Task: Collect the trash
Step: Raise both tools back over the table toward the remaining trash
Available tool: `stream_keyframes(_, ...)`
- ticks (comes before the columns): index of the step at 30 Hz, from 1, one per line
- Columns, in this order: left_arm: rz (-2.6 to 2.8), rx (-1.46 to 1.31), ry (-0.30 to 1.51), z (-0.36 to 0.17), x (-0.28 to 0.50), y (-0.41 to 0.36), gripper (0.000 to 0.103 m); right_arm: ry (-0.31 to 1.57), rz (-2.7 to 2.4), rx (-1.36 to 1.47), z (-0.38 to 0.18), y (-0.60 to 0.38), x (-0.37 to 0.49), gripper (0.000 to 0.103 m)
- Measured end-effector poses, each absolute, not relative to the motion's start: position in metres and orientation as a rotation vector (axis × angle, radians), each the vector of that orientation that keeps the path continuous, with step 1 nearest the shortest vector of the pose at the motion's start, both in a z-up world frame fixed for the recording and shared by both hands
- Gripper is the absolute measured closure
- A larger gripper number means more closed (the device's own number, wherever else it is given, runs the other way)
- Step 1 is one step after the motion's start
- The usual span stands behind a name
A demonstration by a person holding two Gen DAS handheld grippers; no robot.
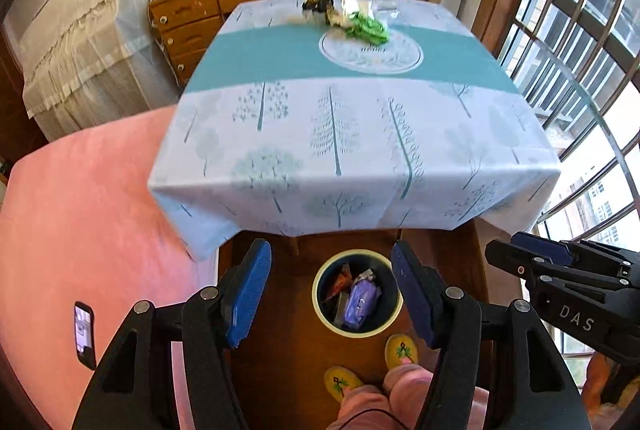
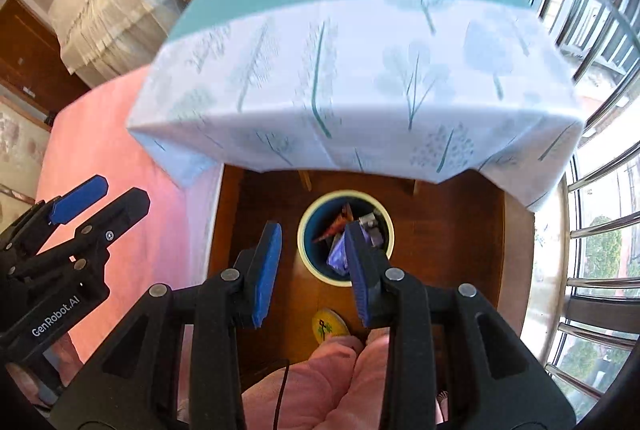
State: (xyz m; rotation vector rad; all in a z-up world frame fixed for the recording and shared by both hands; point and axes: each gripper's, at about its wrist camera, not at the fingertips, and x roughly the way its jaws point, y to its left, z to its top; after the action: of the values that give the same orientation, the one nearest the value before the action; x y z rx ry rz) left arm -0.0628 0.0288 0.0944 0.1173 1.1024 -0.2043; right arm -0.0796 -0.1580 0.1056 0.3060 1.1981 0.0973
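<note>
A pink bed (image 1: 80, 230) fills the left of the left-wrist view, a phone (image 1: 84, 335) lying dark on its cover; beside it the left gripper (image 1: 330, 290) hangs over the wooden floor (image 1: 280, 350) with its blue pads spread wide and nothing between them — released, by every sign. Directly beneath, framed by those pads, stands the round bin (image 1: 357, 330), already holding a purple packet (image 1: 362, 300) and an orange wrapper (image 1: 340, 280); its place just in front of the person's yellow slippers (image 1: 401, 350) lets anything carried from the table (image 1: 360, 134) be dropped straight down. The table, draped in a tree-print cloth, sits just beyond the bin; at its far side lies the remaining trash (image 1: 366, 28) (green wrappers, a dark packet and clear plastic, blurred in both views) — well apart from either tool. Further right the right gripper (image 2: 312, 270) also points down at the bin (image 2: 320, 274), jaws narrower but empty, gripping nothing. Judged from this, both tools are free for another reach to the far pile; the long stretch across the cloth looks like the awkward part. Barred windows (image 1: 580, 30) close the right edge.
</note>
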Motion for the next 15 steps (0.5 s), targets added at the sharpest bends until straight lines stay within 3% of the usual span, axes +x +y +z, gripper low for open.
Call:
stream_keyframes(7,-0.228,0.129,1.034,0.131,-0.049,0.031,0.039,1.080,0.062,0.306,0.153,-0.161,-0.064,0.074)
stream_keyframes(15,-0.263,0.171,0.994,0.148,-0.009,0.021,0.039,1.008,0.038,0.320,0.169,-0.169,-0.028,0.074)
